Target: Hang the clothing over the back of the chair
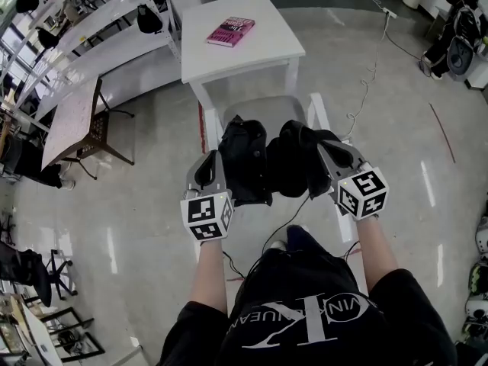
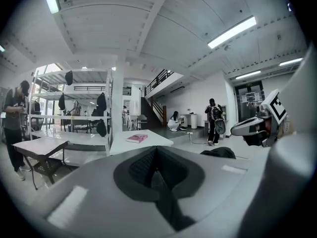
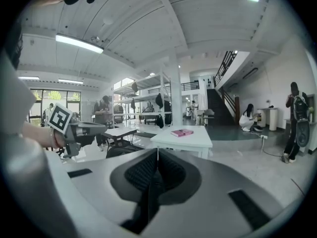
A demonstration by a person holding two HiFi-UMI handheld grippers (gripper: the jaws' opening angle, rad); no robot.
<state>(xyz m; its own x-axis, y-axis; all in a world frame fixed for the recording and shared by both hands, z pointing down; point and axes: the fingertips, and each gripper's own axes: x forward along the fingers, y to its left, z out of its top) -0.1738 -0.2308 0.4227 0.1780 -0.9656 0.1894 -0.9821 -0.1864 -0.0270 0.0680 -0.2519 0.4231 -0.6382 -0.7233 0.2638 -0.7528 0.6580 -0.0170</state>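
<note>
The white chair stood under the black clothing, which hung bunched up in the air. The left tool and the right tool were each clamped on it. So bunched, it might slide off the chair back, or slip from a thin pinch. The white bench just past the chair could block a long reach. A pink book lay on it.

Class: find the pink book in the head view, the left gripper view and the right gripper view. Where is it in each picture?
Head view: pink book, top centre, on the white table.
Left gripper view: pink book, small, left of centre, mid-height.
Right gripper view: pink book, slightly right of centre.
Shared landmark: the white table beneath it, in all three.
</note>
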